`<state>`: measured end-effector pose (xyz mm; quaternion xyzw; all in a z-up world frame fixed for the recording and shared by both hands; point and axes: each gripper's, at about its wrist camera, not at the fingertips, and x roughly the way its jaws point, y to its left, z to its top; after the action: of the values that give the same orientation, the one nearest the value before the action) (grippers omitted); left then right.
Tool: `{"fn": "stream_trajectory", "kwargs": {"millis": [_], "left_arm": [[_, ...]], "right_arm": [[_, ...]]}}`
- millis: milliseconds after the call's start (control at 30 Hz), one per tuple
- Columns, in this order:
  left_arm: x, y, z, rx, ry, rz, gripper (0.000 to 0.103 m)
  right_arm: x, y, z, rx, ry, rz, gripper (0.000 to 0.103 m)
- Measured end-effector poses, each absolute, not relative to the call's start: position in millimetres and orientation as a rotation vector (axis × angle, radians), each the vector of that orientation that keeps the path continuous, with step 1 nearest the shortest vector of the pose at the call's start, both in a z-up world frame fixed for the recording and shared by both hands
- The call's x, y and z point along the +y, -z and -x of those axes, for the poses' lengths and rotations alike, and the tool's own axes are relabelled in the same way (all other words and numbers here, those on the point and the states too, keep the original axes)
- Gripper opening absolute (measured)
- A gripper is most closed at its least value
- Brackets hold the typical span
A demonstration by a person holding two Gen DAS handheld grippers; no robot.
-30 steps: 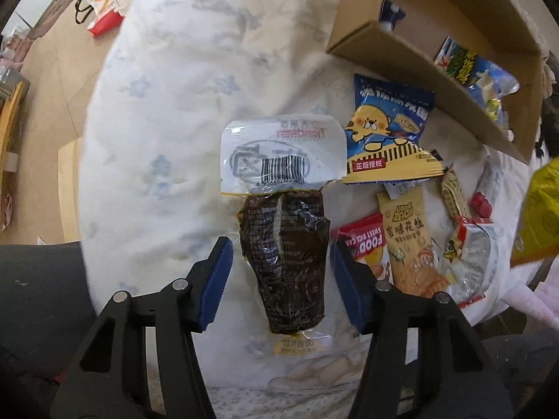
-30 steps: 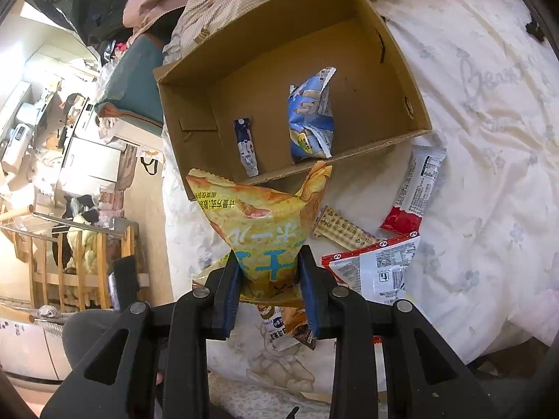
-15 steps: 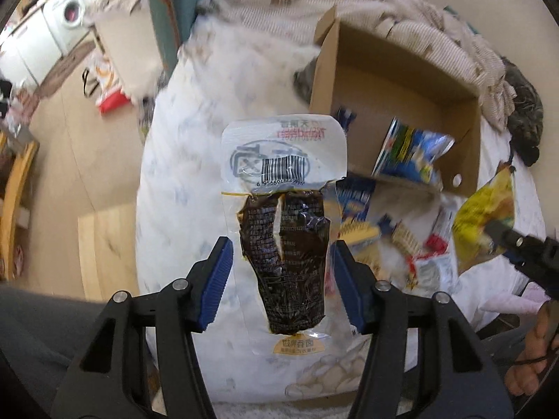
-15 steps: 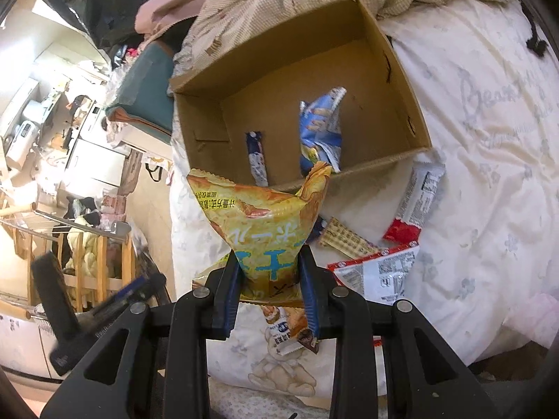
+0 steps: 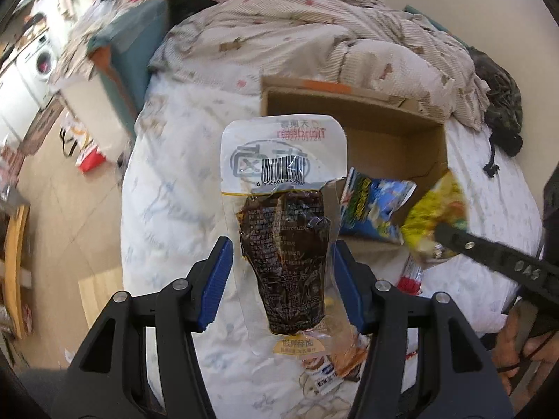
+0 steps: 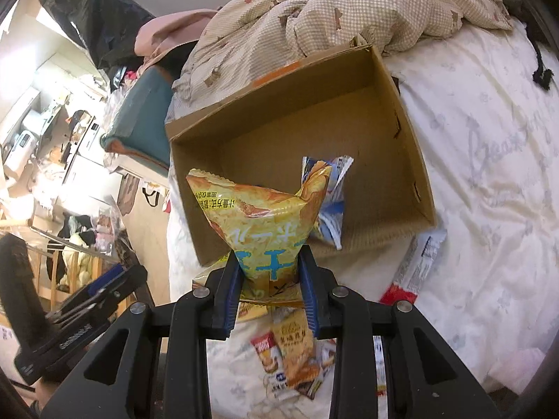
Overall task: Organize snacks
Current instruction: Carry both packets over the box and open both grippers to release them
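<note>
My left gripper [image 5: 281, 272] is shut on a clear packet of dark braised meat [image 5: 284, 244] with a white barcode top, held upright in the air before the open cardboard box [image 5: 394, 132]. My right gripper [image 6: 270, 272] is shut on a yellow chip bag [image 6: 265, 220] and holds it at the box's [image 6: 401, 111] near wall. A blue snack bag [image 6: 332, 209] stands inside the box and also shows in the left wrist view [image 5: 374, 206]. The right gripper and its yellow bag [image 5: 436, 220] show at the right of the left wrist view.
The box sits on a white bed sheet [image 6: 489, 174] below a rumpled checked quilt [image 6: 332, 10]. Loose snack packets [image 6: 290, 359] lie on the sheet under my right gripper, and a red and white packet [image 6: 415, 269] lies by the box's right corner. The floor [image 5: 52, 209] drops off at left.
The left gripper has lifted and tipped up with the meat packet, so the box now stands behind it. The right gripper has carried the yellow bag closer to the box.
</note>
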<state>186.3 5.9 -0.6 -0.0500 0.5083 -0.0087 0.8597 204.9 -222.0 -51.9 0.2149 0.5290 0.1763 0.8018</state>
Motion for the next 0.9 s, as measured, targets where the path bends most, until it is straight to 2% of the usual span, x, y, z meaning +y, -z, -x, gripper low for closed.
{"fn": "stream_trajectory", "kwargs": {"millis": [367,700,900], "left_arm": [[-18,24,-239,1.036,0.036,0.045,0.054],[-14,48,-254,0.97,0.048,0.06,0.054],[-19,56,-260,0.986,0.101,0.072,0.054]], "right_arm": [[-209,81,-250,1.168,-0.352,-0.402,0.032],[-208,115,-275,1.214,-0.217,-0.21,0.032],[-230,106,-277,1.186,-0.195,-0.3,0.032]]}}
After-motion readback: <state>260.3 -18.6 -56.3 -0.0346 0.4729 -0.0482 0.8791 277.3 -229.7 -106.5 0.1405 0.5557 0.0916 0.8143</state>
